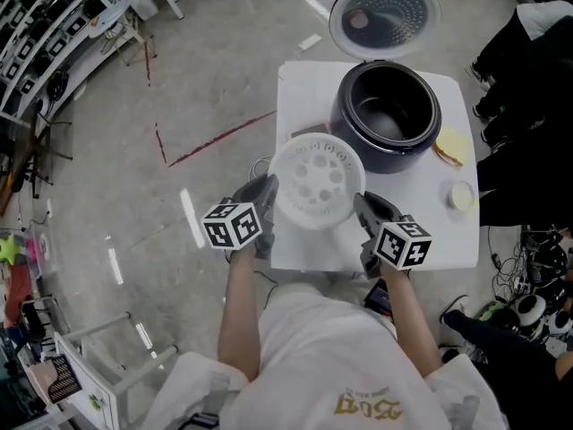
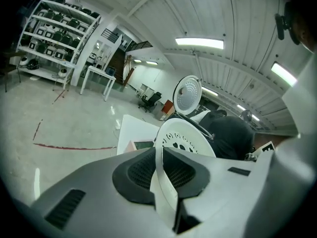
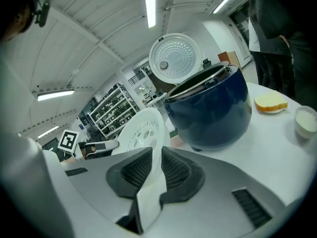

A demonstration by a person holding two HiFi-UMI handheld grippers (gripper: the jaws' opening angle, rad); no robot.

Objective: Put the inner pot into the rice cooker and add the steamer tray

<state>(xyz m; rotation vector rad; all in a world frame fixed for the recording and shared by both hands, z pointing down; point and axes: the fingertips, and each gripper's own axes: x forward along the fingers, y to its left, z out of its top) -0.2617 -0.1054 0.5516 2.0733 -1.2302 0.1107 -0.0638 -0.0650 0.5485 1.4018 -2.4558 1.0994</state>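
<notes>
The white table (image 1: 295, 88) carries everything, and the rice cooker (image 1: 358, 146) on its far half is your reference. Its lid (image 1: 385, 14) stands swung open behind it. The inner pot (image 1: 391, 115) looks already seated inside, its dark mouth facing up with nothing over it.

The steamer tray (image 1: 316, 180) is on your side of the rice cooker and a little to its left. It is held roughly flat over the table's near half, with its far rim close to the cooker's near wall. Being round, the tray has no long axis to line up. What matters is that the cooker's mouth lies ahead of it and slightly to the right.

Your left gripper (image 1: 269, 191) is pinched narrow on the tray's left rim, the thin white edge caught between its ribbed pads. Your right gripper (image 1: 363, 206) is clamped the same way on the opposite rim, and it is the one nearer the rice cooker. I judge the next move needs both hands to travel together, forward and rightward, keeping the tray level until it is centred over the pot.

To the right of the rice cooker lie a yellow piece (image 1: 450, 147) and a small white cup (image 1: 461, 195), clear of that path.
</notes>
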